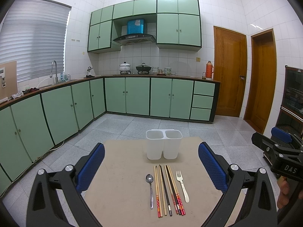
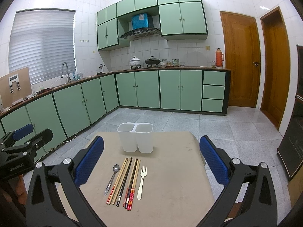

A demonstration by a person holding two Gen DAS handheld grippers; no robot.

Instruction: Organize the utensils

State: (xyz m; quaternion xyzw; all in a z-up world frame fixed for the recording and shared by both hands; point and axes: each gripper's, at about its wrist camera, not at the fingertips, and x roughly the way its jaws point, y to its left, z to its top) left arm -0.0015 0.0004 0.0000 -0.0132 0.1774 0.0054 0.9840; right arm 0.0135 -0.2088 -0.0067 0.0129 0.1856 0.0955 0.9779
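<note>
Blue-padded left tool (image 1: 151, 167) and right tool (image 2: 151, 160) gape empty (only the right view shows "GenRoboLAI" lettering).

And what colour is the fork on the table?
Cream white fork, clearest in the right wrist view.

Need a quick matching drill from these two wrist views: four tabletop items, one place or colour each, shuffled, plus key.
Items:
1. spoon
2. fork
3. chopsticks
4. holder

Descriptions:
A. white, two compartments, at the far side of the table
B. cream, right end of the row
C. metal, left end of the row
D. bundle in the middle of the row

Pairs: 1-C, 2-B, 3-D, 4-A
</note>
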